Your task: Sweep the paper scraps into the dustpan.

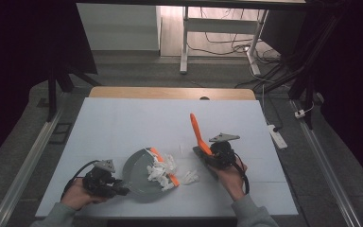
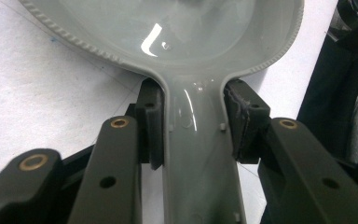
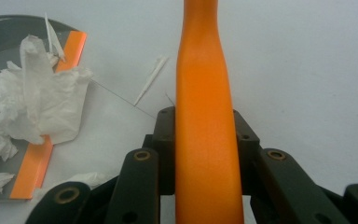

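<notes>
Between the jaws of the left gripper [image 2: 193,123], the narrow grey handle [image 2: 200,158] of a dustpan [image 1: 139,176] was clamped, one pad pressed to each side of it. In the left gripper view that handle ran straight up from the bottom edge and widened into the glossy pan with its ribbed rim. In the high view the left gripper [image 1: 123,190] sat at the near-left of the white table [image 1: 123,123], and the dustpan's long axis ran from the gripper toward the right and slightly away from the person, the orange lip [image 1: 166,170] at its far-right edge. Torn white paper scraps [image 1: 160,171] lay heaped across the lip, partly in the pan and partly on the table; a few more scraps [image 1: 190,178] lay just beyond it.

The right gripper [image 3: 205,126] held an orange handle [image 3: 206,116], its jaws closed on both sides of it. In the right gripper view the handle ran straight up the centre line, tapering before it flared again at the top. In the high view the right gripper [image 1: 207,152] stood at the near-right of the table, and the orange handle [image 1: 199,132] rose from it, pointing away from the person and tilted slightly left. What lay at the handle's lower end could not be made out. The two grippers were well apart, the scraps between them.
</notes>
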A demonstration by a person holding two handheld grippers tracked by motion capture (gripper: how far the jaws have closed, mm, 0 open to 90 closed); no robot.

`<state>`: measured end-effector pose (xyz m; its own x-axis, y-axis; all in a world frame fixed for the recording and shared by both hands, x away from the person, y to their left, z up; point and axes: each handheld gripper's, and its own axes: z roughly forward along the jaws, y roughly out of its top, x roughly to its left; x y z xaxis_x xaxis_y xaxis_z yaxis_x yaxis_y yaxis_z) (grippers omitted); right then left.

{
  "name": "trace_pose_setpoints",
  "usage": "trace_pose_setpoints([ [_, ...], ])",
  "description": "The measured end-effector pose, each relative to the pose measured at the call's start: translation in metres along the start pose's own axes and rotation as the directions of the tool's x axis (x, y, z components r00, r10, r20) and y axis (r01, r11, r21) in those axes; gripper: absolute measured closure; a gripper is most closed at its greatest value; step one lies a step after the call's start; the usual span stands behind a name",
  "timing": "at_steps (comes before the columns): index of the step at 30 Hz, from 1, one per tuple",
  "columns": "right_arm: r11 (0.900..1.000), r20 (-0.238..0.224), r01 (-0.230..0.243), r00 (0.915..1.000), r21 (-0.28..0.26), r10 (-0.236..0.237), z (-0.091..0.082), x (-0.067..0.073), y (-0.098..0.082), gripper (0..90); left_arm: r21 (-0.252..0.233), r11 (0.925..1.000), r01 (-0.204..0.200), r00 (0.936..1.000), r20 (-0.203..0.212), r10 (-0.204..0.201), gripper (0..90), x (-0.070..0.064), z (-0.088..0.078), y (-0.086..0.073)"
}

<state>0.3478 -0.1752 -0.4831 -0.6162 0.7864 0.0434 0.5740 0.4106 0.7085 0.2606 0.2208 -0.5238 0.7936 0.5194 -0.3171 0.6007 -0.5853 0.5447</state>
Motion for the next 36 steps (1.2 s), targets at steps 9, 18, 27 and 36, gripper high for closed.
trace_pose_setpoints([
  [9, 0.999, -0.012, 0.028, 0.9995, 0.032, -0.028, 0.016, 0.013, 0.004, 70.5, 0.000, 1.0000, 0.000, 1.0000, -0.002, 0.000, 61.1, -0.001, 0.000, 0.001],
  [18, 0.999, -0.024, 0.034, 0.9992, 0.042, -0.033, 0.025, 0.032, 0.010, 70.5, 0.001, 1.0000, -0.001, 1.0000, -0.002, 0.001, 61.1, -0.002, 0.000, 0.001],
  [27, 0.996, -0.062, 0.072, 0.9957, 0.050, -0.069, 0.037, 0.055, 0.019, 70.5, 0.001, 1.0000, -0.002, 1.0000, -0.002, 0.002, 61.1, -0.002, 0.000, 0.001],
  [36, 0.995, -0.101, 0.085, 0.9917, 0.045, -0.080, 0.044, 0.071, 0.024, 70.5, 0.003, 1.0000, -0.004, 1.0000, -0.001, 0.004, 61.1, -0.003, 0.001, 0.002],
])
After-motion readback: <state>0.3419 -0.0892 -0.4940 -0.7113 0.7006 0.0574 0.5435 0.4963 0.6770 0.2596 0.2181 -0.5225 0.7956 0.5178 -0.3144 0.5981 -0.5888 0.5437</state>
